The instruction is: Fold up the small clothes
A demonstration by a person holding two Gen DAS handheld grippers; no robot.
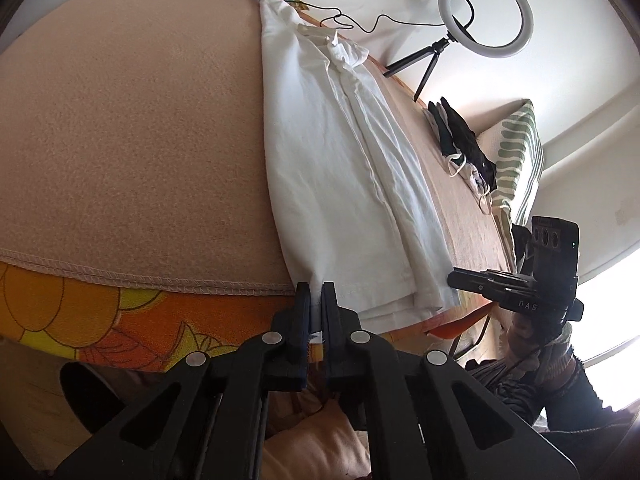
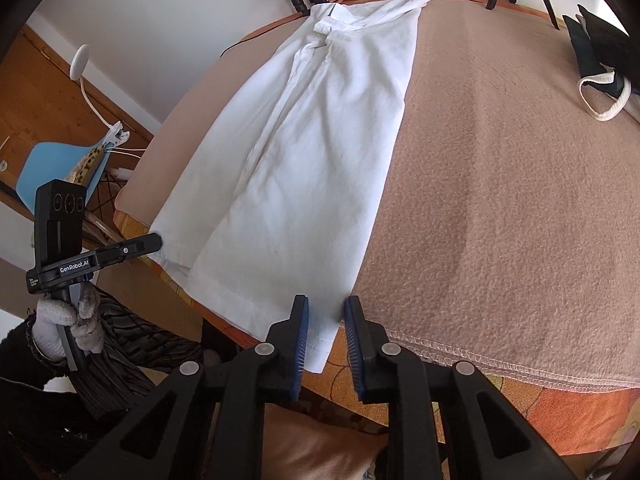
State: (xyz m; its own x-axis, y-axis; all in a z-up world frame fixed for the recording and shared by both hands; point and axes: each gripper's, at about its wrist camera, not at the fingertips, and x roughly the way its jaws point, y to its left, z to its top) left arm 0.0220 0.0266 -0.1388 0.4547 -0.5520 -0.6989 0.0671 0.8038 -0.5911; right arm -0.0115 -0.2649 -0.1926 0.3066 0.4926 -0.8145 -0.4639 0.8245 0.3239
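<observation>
A white shirt (image 1: 340, 168) lies folded lengthwise in a long strip on a beige blanket (image 1: 132, 128), collar at the far end. It also shows in the right wrist view (image 2: 304, 152). My left gripper (image 1: 319, 292) is shut on the near hem corner of the shirt at the blanket's near edge. My right gripper (image 2: 326, 306) is open, its fingers astride the other hem corner. The right gripper also shows in the left wrist view (image 1: 454, 276), and the left gripper in the right wrist view (image 2: 158, 240).
A pile of dark and white small clothes (image 1: 464, 140) (image 2: 600, 60) lies at the far right of the blanket. A ring light on a tripod (image 1: 484, 12) stands behind it. An orange flowered cover (image 1: 100, 320) hangs below the blanket's edge. A blue chair (image 2: 60, 160) stands beside the table.
</observation>
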